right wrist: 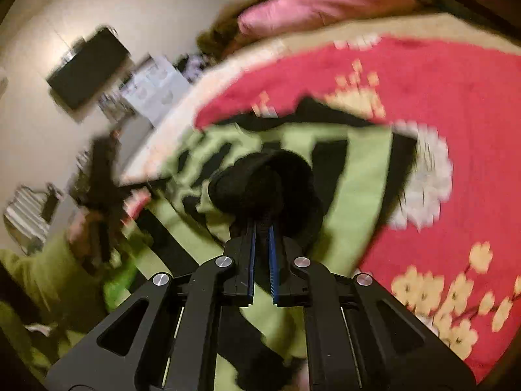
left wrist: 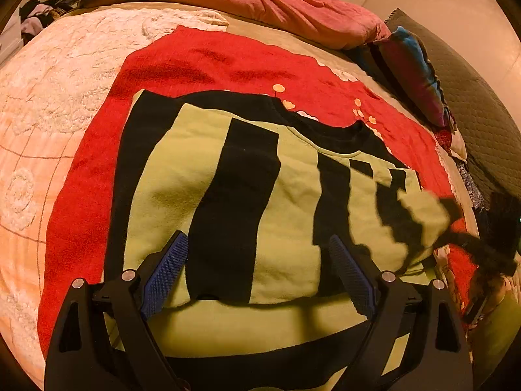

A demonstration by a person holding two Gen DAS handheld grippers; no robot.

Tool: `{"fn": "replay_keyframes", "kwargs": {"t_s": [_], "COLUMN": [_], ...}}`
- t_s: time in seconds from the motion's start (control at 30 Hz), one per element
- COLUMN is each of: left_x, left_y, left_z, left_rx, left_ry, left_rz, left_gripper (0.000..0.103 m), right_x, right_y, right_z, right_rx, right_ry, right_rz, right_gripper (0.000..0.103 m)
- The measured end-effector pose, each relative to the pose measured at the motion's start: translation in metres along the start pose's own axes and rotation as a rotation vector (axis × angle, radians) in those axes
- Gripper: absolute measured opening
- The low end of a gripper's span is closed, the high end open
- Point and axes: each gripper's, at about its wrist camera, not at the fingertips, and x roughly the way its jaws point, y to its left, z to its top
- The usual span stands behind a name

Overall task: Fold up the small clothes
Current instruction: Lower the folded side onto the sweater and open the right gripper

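Folding: sweater (left wrist: 234, 195) on red blanket (left wrist: 202, 62), one side turned in
Right gripper (right wrist: 262, 224): clenched on black cuff (right wrist: 263, 179), sleeve mid-fold
Left gripper (left wrist: 257, 244): released, hovering above
Left: final folds

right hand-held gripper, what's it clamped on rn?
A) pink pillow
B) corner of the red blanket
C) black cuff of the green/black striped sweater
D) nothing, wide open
C: in the right wrist view the right hand-held gripper has its blue pads nearly together on the black cuff of the green-and-black striped sweater, which lies on the red blanket; the left hand-held gripper is open.
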Motion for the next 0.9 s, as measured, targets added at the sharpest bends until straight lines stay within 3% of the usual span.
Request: {"fn": "replay_keyframes", "kwargs": {"t_s": [0.07,0.13,0.2,0.3,0.4,0.53,0.67,0.73,0.77,0.8,0.83,0.9], "left_x": [0.000,0.001,0.002,0.002,0.002,0.002,0.002,0.002,0.002,0.002,0.002,0.002], "left_y": [0.000,0.000,0.000,0.001,0.001,0.001,0.002,0.003,0.003,0.003,0.003,0.003], "left_z": [-0.001,-0.001,-0.001,0.000,-0.002,-0.003,-0.003,-0.003,-0.003,-0.003,-0.003,-0.003], "left_rx": [0.000,0.001,0.002,0.000,-0.008,-0.016,-0.023,-0.026,-0.026,-0.026,-0.026,-0.025], "left_ry": [0.002,0.006,0.008,0.007,0.003,0.004,0.005,0.004,0.003,0.002,0.003,0.003], "left_rz": [0.002,0.007,0.007,0.008,0.008,0.007,0.004,0.002,0.002,0.003,0.002,0.002], "left_gripper": [0.088,0.089,0.089,0.090,0.090,0.091,0.092,0.092,0.092,0.092,0.092,0.092], "right_x": [0.017,0.021,0.016,0.010,0.011,0.012,0.018,0.024,0.024,0.025,0.025,0.017], "right_y": [0.000,0.003,0.008,0.023,0.029,0.014,-0.004,-0.009,-0.010,-0.012,-0.014,-0.015], "right_z": [-0.013,-0.021,-0.021,-0.017,-0.004,0.011,0.012,0.008,0.006,0.003,0.000,-0.002], "right_rx": [-0.040,-0.053,-0.032,-0.051,-0.040,0.072,0.257,0.322,0.341,0.368,0.385,0.404], "right_ry": [0.068,0.070,0.046,0.013,-0.002,-0.062,-0.092,-0.092,-0.094,-0.096,-0.103,-0.129], "right_rz": [-0.061,-0.067,-0.020,0.021,0.032,0.060,0.175,0.211,0.211,0.201,0.193,0.142], "right_gripper": [0.004,0.008,0.035,0.059,0.066,0.068,0.068,0.061,0.041,0.013,0.006,0.006]}}
